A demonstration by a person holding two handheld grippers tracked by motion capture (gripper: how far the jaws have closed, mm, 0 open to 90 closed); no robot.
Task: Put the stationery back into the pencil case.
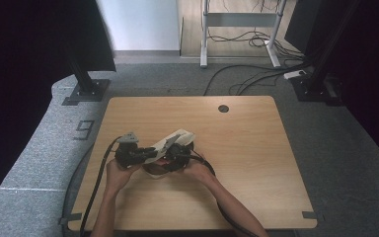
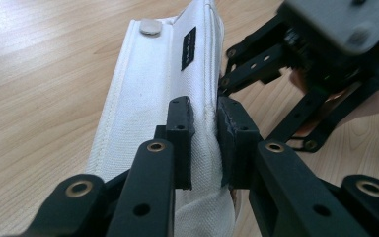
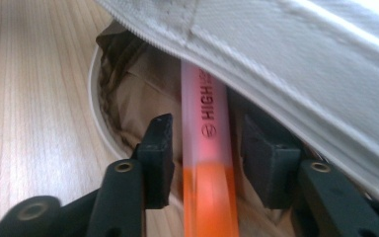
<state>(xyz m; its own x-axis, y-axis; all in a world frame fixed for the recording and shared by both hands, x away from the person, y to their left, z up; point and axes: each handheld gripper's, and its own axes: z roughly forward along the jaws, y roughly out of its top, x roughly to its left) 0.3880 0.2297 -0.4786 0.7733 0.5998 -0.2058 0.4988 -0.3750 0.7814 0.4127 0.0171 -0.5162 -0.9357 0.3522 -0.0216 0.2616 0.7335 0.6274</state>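
A white canvas pouch [image 1: 170, 143] lies near the middle of the wooden counter [image 1: 256, 163], between the person's two hands. The left claw [image 2: 205, 123] is clamped on a fold of the pouch's fabric, pads pressing from both sides. The right claw [image 3: 207, 148] stands apart at the pouch's open mouth; an orange highlighter [image 3: 208, 163] lies between its pads without touching them, its capped end inside the brown-lined pouch.
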